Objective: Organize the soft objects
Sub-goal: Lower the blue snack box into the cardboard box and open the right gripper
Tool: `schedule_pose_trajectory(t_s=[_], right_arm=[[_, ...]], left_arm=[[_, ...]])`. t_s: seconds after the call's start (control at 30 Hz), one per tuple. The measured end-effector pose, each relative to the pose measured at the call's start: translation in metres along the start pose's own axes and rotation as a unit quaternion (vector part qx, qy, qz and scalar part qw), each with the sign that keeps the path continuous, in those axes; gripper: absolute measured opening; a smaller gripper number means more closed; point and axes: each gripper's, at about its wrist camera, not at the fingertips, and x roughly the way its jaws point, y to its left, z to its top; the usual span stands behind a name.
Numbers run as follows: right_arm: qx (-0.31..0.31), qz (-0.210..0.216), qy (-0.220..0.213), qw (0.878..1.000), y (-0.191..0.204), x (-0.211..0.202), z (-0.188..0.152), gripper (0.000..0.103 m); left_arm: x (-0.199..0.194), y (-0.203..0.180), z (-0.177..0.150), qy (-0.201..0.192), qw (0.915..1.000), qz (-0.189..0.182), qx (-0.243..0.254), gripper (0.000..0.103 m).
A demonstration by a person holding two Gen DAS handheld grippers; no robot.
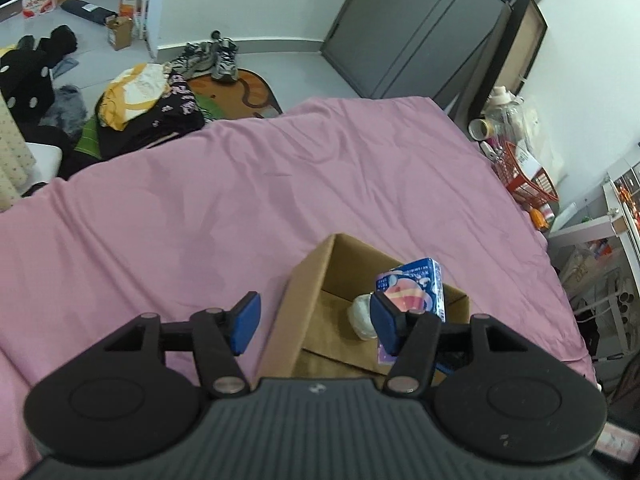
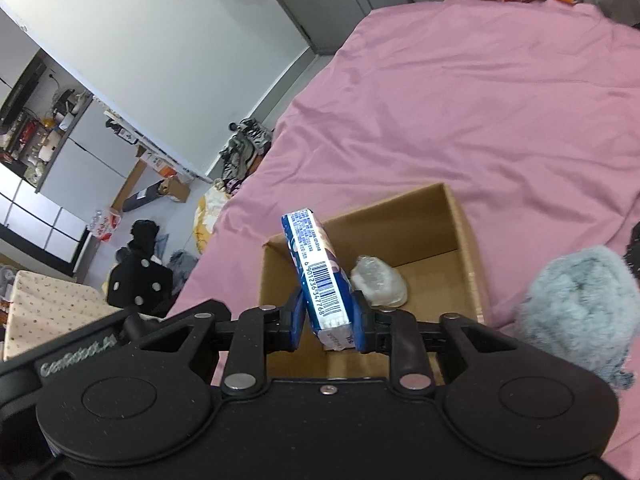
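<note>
So cardboard box [image 2: 460, 236] holds a clear pouch [image 2: 378, 282] (left tongs [image 1: 316, 326] released), right tongs [image 2: 328, 322] grasping blue pkt [image 2: 316, 268].

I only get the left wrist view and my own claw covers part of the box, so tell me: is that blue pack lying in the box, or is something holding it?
Observer: The right claw has the blue pack between its pads. Both seem to touch it, and it tilts above the open cardboard box.
Operator: Any soft thing outside the box?
Observer: Yes, a grey-blue fluffy item lies on the pink sheet beside the box, to its right in the right wrist view.
Operator: Any marking on the pack's narrow side?
Observer: A barcode with digits printed along it.
</note>
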Motion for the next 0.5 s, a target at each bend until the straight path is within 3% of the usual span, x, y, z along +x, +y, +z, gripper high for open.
schedule_pose_trajectory(t_s=[0.1, 0.13, 0.33, 0.5], right_arm=[[-0.010, -0.011, -0.002, 1.000, 0.000, -0.004, -0.001, 0.046], [-0.012, -0.015, -0.005, 1.000, 0.000, -0.007, -0.001, 0.049], [-0.043, -0.020, -0.015, 0.999, -0.002, -0.037, -0.005, 0.058], [-0.062, -0.026, -0.041, 0.997, -0.009, -0.069, -0.007, 0.083]], left_arm=[[-0.008, 0.006, 0.000, -0.009, 0.9999, 0.007, -0.012, 0.060], [-0.010, 0.009, 0.000, -0.012, 0.9998, 0.007, -0.017, 0.066], [-0.029, 0.007, -0.005, -0.047, 0.9982, 0.030, -0.023, 0.083], [-0.043, 0.003, -0.011, -0.068, 0.9968, 0.011, -0.039, 0.087]])
